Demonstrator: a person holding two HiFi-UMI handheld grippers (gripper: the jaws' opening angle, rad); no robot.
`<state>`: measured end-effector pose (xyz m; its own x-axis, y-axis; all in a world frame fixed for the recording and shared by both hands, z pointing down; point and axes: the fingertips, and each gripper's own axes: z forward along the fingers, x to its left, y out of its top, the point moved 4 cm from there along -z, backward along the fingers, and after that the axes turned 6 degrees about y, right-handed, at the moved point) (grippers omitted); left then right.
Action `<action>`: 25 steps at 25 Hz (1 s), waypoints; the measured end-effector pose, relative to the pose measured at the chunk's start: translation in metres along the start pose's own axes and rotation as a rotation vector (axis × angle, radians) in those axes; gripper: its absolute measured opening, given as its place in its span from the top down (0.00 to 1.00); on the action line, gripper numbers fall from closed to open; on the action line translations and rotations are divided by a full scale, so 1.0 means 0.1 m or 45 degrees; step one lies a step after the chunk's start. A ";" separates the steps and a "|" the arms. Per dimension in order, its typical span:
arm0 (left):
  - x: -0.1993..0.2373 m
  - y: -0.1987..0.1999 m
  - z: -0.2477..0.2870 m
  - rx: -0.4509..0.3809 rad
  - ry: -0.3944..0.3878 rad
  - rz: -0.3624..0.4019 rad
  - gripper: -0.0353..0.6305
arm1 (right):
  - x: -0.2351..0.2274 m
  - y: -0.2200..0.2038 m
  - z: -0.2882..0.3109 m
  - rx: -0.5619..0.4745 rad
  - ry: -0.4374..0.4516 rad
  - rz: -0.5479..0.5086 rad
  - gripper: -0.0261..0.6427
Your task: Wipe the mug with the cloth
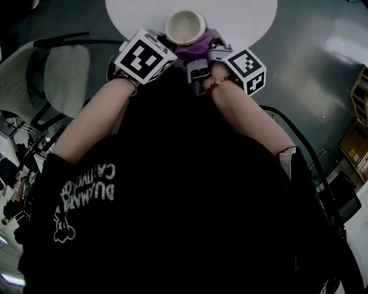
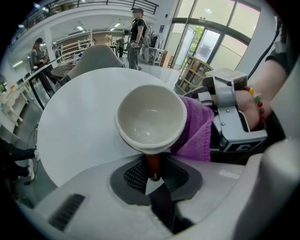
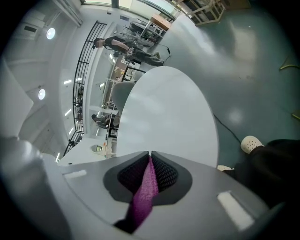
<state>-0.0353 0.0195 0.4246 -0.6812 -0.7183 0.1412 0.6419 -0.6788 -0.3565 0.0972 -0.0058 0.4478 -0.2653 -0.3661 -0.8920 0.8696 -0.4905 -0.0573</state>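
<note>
A cream-white mug [image 2: 151, 118] hangs over the round white table [image 2: 79, 126], its mouth turned towards the camera. My left gripper [image 2: 152, 176] is shut on the mug's brown handle [image 2: 153, 163]. A purple cloth [image 2: 194, 126] presses against the mug's right side. My right gripper [image 3: 150, 161] is shut on that purple cloth [image 3: 144, 194], a strip of it pinched between the pads. From the head view the mug [image 1: 185, 26] sits between the left gripper [image 1: 167, 43] and the right gripper [image 1: 208, 45], with the cloth [image 1: 195, 45] just below its rim.
The white table [image 1: 241, 17] lies under both grippers, with grey floor around it. A grey chair [image 1: 63, 74] stands to the left. Beyond the table stand another chair [image 2: 96, 58], shelving and people. A foot in a white shoe [image 3: 253, 143] rests on the floor.
</note>
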 end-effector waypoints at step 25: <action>-0.01 0.11 0.07 0.011 0.097 -0.137 0.87 | -0.15 -0.41 -0.09 0.335 -0.064 0.224 0.94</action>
<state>-0.0253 0.0121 0.4268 -0.7709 -0.6278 0.1077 0.5663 -0.7530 -0.3351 0.0695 0.0269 0.4591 -0.1464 -0.4984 -0.8545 0.7683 -0.6014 0.2192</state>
